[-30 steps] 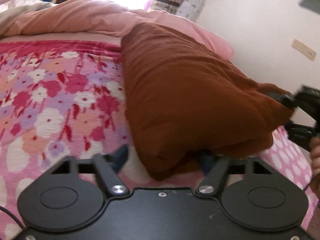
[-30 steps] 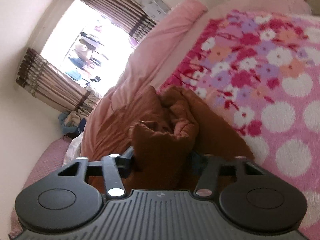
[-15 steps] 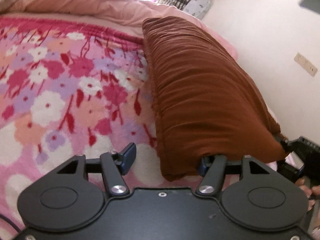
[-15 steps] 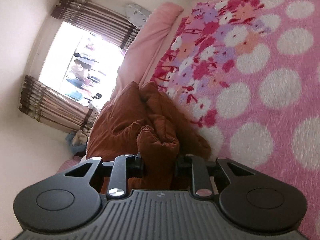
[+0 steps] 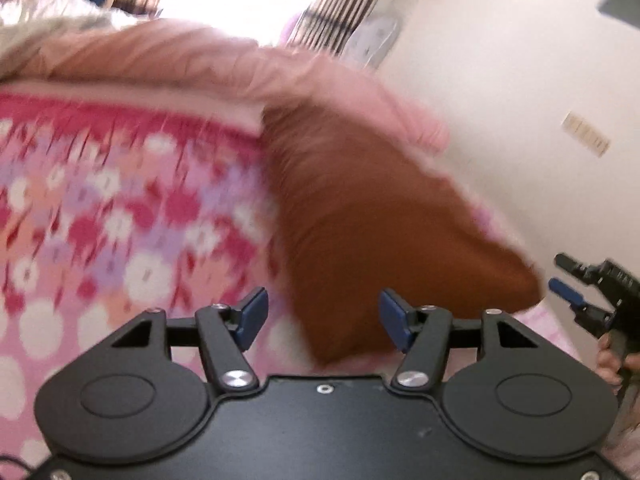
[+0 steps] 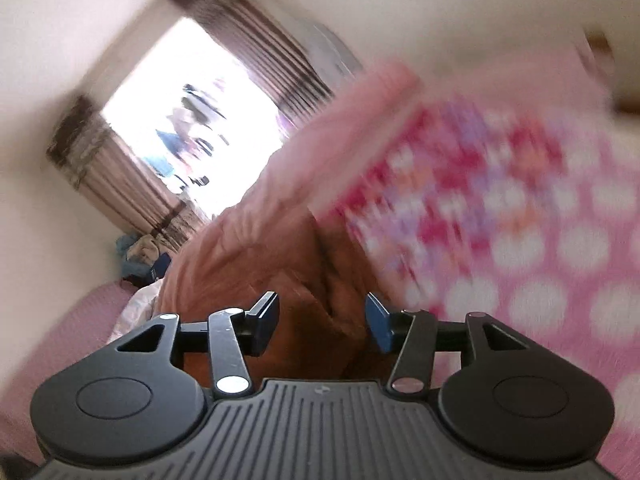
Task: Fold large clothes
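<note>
Both jaws stand wide, gripping nothing: left gripper (image 5: 320,318), right gripper (image 6: 322,322); brown garment (image 5: 384,220) lies folded on the floral bedspread (image 5: 120,216), right side; we judge it soft, bulky, light; best pinched at a near corner through all layers.

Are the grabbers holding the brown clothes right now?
No. Both the left gripper and the right gripper are open, and the brown garment lies loose on the bed, held by neither.
</note>
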Demonstrator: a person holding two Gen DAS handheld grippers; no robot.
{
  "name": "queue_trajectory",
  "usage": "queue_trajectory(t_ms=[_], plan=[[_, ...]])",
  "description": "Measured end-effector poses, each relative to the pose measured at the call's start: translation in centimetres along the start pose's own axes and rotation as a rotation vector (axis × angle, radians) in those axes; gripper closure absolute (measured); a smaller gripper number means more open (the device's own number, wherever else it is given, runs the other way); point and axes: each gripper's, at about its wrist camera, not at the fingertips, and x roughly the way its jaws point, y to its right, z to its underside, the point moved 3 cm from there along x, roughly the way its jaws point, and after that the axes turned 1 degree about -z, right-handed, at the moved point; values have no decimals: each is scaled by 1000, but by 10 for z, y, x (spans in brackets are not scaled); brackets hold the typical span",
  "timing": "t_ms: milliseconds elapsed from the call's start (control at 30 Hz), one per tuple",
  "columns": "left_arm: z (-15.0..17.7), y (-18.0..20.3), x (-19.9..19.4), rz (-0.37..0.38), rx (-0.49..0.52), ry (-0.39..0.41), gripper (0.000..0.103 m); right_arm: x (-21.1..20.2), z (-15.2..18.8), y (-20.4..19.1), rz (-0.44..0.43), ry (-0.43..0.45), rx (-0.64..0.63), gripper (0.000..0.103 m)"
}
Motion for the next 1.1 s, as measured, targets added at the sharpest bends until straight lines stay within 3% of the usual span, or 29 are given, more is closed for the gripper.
queue_trajectory(t_ms=[67, 133, 200, 267, 367, 467, 533, 767, 867, 933, 1033, 1100], plan=[[-12, 13, 0, 46, 11, 35, 40, -5, -8, -24, -17, 33, -89, 46], [-17, 28, 11, 81, 30, 46, 40, -2, -11, -44, -24, 35, -162, 62], [-17, 40, 26, 114, 34, 25, 40, 10, -7, -56, -9, -9, -196, 70], [-14, 49, 41, 118, 50, 2, 40, 23, 0, -57, 1, -59, -211, 73], [-3, 56, 63, 96, 62, -47, 41, 39, 13, -49, 87, -91, -241, 76], [7, 56, 79, 83, 62, -62, 41, 44, 26, -34, 117, -128, -219, 82], [11, 56, 83, 79, 62, -56, 42, 46, 31, -22, 130, -138, -198, 98], [12, 58, 82, 65, 78, -55, 42, 44, 36, -6, 100, -149, -126, 101], [1, 60, 74, 73, 94, -49, 39, 40, 28, -15, 85, -164, -141, 93], [-15, 55, 66, 74, 91, -10, 32, 39, 17, -23, 41, -161, -141, 69], [-43, 41, 67, 19, 81, 31, 31, 43, -9, -38, -2, -138, -167, 39], [-57, 30, 78, 11, 47, 22, 31, 58, -26, -45, 10, -139, -212, 38]])
